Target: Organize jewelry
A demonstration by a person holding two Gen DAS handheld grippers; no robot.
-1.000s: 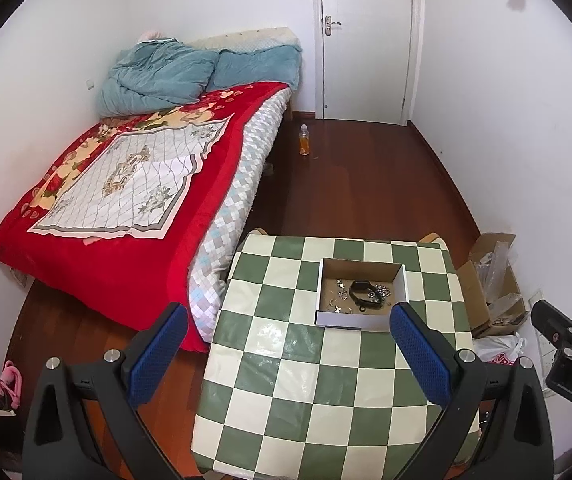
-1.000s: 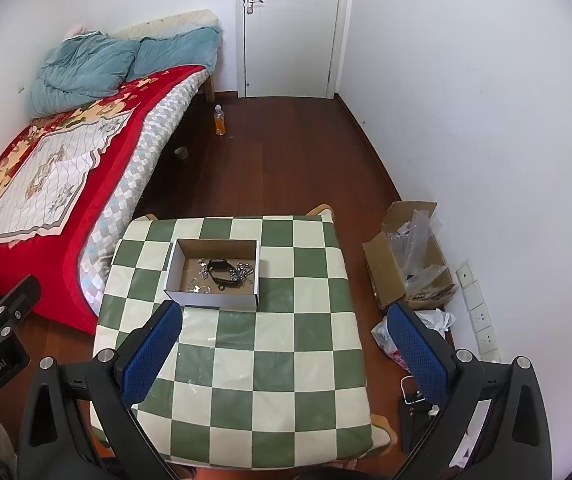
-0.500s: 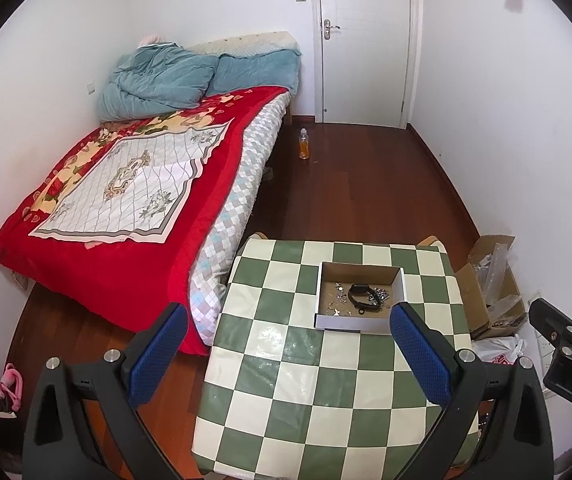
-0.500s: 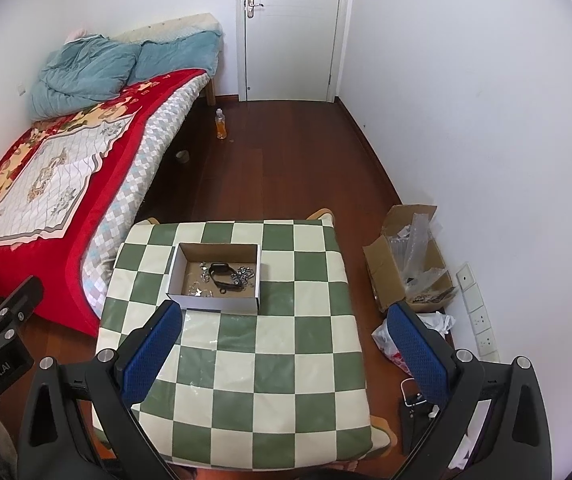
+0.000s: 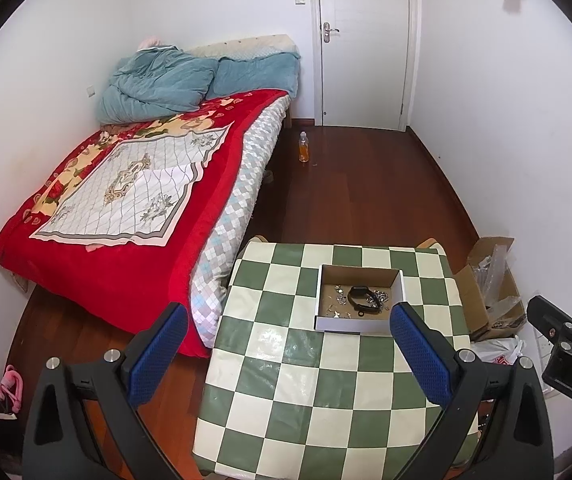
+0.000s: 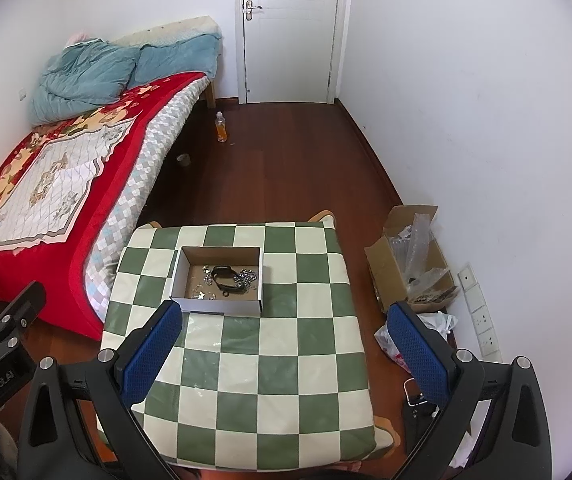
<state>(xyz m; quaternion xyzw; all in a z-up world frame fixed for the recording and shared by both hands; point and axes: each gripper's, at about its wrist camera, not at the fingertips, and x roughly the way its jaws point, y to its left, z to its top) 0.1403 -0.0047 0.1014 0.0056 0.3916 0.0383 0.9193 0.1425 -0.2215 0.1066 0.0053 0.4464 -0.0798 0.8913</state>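
Left wrist view. Left gripper [image 5: 286,354] is hovering high above the table [image 5: 326,392], jaws standing wide and holding nothing. A box [image 5: 360,300] is sitting on the far half of the checked cloth, open on top. Jewelry [image 5: 380,299] is lying loose on the box floor, with a black band [image 5: 362,298] resting among the silvery pieces. Nothing is standing between the gripper and the box. A bed [image 5: 125,208] is lying just beside the table to the left, under a red blanket. A bottle [image 5: 304,147] is standing on the floor near the door [image 5: 362,40]. A carton [image 5: 490,280] is sitting by the right wall. The right gripper's body is showing at the right edge.

Right wrist view. Right gripper [image 6: 286,354] is also hanging above the table [image 6: 253,380], jaws spread wide and empty. The box [image 6: 217,280] is lying ahead and to the left, jewelry [image 6: 245,276] and band [image 6: 225,278] inside it. The bed [image 6: 65,184], bottle [image 6: 221,127], door [image 6: 292,28] and carton [image 6: 410,264] are showing around. Sockets [image 6: 480,312] are lining the right wall low down.
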